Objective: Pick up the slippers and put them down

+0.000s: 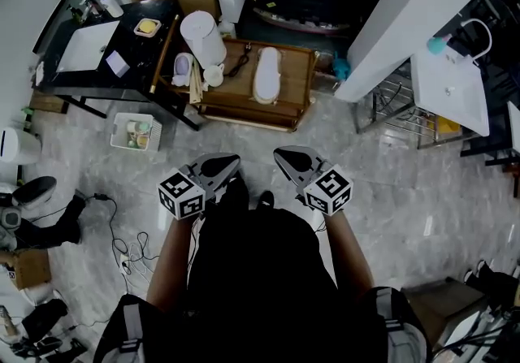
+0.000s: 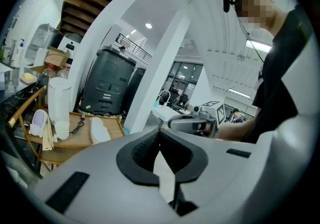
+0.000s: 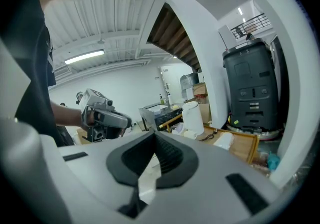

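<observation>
Head view: left claw (image 1: pixel 234 161) and right claw (image 1: pixel 279 153) pointing forward side by side over the grey floor (image 1: pixel 390 191), tips angling toward each other. Jaws sitting fully closed on both in their own gripper views, gripping nothing. White slipper (image 1: pixel 266 75) lying flat on the wooden tray (image 1: pixel 301 105), well ahead of both claws, touching neither. Looking like a second pale slipper (image 1: pixel 183 69) leaning at the tray's left edge, ahead-left of the left claw, just beside a tall white canister (image 1: pixel 203 36). Left gripper view catching the right claw off to its right.
</observation>
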Demonstrator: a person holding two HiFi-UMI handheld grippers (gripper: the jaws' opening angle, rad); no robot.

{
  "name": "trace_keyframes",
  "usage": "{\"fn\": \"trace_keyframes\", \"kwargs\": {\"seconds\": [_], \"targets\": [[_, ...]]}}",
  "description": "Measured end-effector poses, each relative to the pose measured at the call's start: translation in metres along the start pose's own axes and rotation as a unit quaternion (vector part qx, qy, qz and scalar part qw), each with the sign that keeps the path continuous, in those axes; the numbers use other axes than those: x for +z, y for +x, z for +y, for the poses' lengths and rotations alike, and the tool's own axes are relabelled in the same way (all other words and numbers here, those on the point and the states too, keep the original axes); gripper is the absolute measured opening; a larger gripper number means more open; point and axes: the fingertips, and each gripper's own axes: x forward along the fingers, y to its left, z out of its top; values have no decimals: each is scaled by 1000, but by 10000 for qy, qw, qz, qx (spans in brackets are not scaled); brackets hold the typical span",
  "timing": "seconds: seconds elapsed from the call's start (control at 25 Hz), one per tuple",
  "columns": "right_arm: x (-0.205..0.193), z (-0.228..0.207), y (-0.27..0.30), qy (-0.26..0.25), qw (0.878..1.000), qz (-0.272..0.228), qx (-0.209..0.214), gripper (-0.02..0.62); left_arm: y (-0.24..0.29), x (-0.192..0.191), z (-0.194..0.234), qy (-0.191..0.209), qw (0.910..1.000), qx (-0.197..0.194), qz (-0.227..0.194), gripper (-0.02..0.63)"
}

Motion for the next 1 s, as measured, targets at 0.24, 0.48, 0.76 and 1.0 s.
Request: {"fn": "trace_keyframes", "kwargs": {"seconds": [0.24, 0.48, 0.76, 1.0], "targets": [[-1, -10, 9, -6, 9999, 51, -127, 8, 11, 1, 17, -38, 9999, -148, 47, 11], [7, -29, 25, 62, 9993, 132, -347, 8, 28, 13, 40, -57, 9988, -468, 127, 11], [20, -52, 54, 35, 9982, 279, -523, 8, 39, 30, 80, -107, 9974, -695, 178, 11], [23, -73, 82, 113, 9971, 373, -656, 8, 49, 41, 115, -138, 9958, -876, 241, 11]]}}
